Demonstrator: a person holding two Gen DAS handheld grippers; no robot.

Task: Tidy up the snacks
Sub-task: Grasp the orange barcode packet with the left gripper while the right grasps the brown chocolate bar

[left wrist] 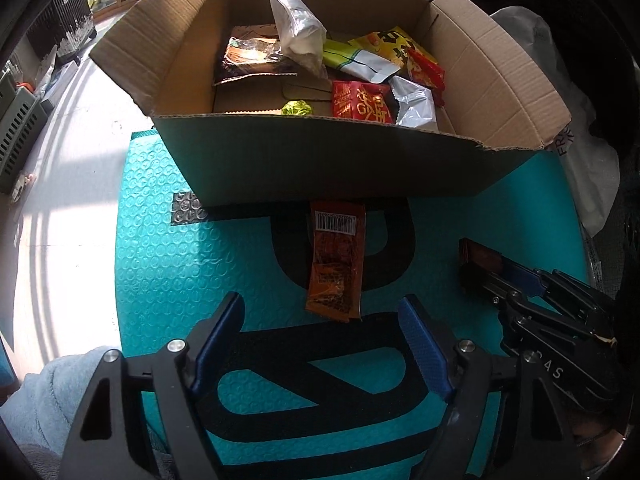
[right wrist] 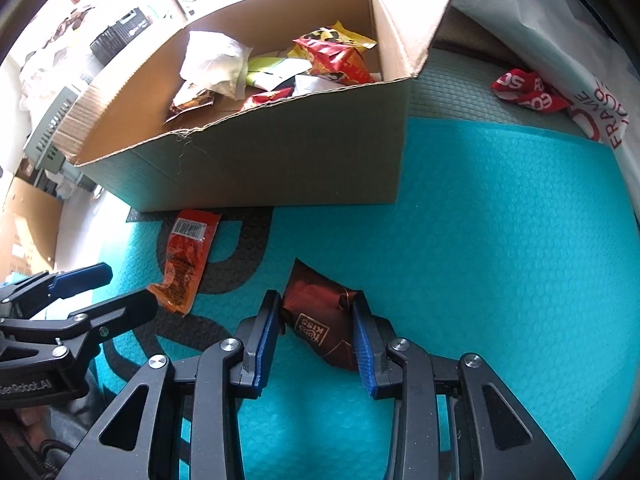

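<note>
An open cardboard box (left wrist: 320,160) (right wrist: 260,168) holding several snack packets stands at the far side of the teal mat (left wrist: 160,248). An orange snack packet (left wrist: 336,264) (right wrist: 184,260) lies on the mat in front of the box. My left gripper (left wrist: 320,328) (right wrist: 124,284) is open and empty, just short of that packet. My right gripper (right wrist: 318,312) (left wrist: 496,268) has its jaws closed against both sides of a brown "Rum Kiss" packet (right wrist: 320,320) resting on the mat.
A red crumpled wrapper (right wrist: 528,90) and a white plastic bag (right wrist: 560,40) (left wrist: 580,168) lie right of the box. Grey crates (left wrist: 16,132) stand on the floor to the left. A grey-sleeved arm (left wrist: 52,400) shows at the lower left.
</note>
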